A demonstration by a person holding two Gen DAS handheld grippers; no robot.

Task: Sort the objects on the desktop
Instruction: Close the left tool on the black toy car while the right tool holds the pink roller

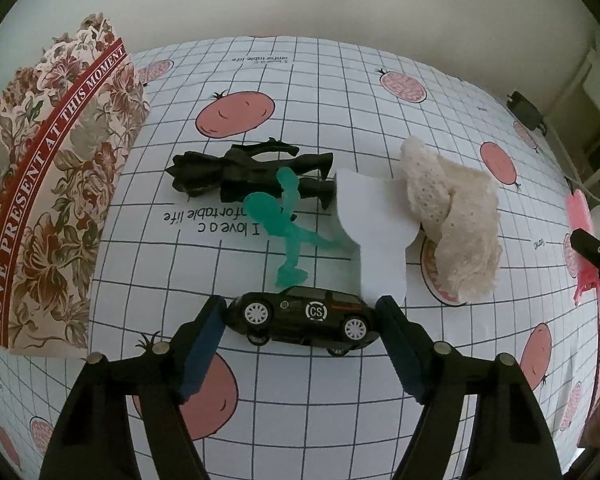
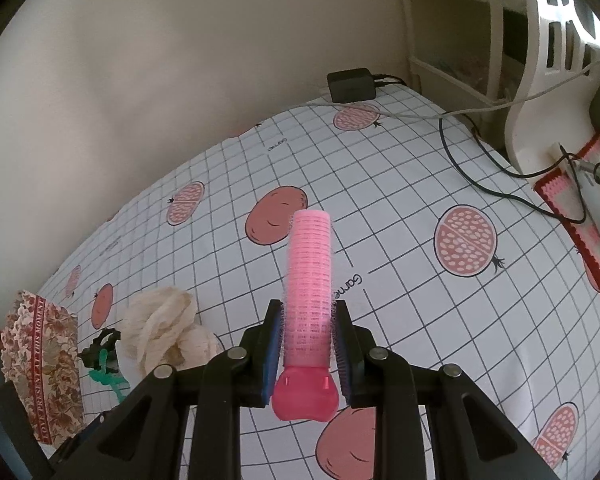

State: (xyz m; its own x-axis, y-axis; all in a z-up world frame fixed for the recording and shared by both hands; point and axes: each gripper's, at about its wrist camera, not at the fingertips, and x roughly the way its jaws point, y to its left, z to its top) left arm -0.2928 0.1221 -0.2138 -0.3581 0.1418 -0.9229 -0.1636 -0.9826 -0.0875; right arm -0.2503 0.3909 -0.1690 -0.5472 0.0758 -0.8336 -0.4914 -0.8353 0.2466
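In the left wrist view my left gripper [image 1: 301, 312] stands open around a black toy car [image 1: 302, 317] lying on the tablecloth, its jaws close to the car's two ends. Beyond it lie a green translucent figure [image 1: 286, 226], a black figure [image 1: 252, 174], a white paper piece [image 1: 374, 232] and a cream knitted cloth [image 1: 452, 216]. In the right wrist view my right gripper [image 2: 308, 332] is shut on a pink hair roller [image 2: 310, 280], held above the table and pointing away.
A floral paper bag [image 1: 48, 200] stands at the left; it also shows in the right wrist view [image 2: 44, 364]. A black charger [image 2: 352, 84] with cables sits at the far table edge. A white rack [image 2: 552, 68] and a pink mat [image 2: 580, 216] are at the right.
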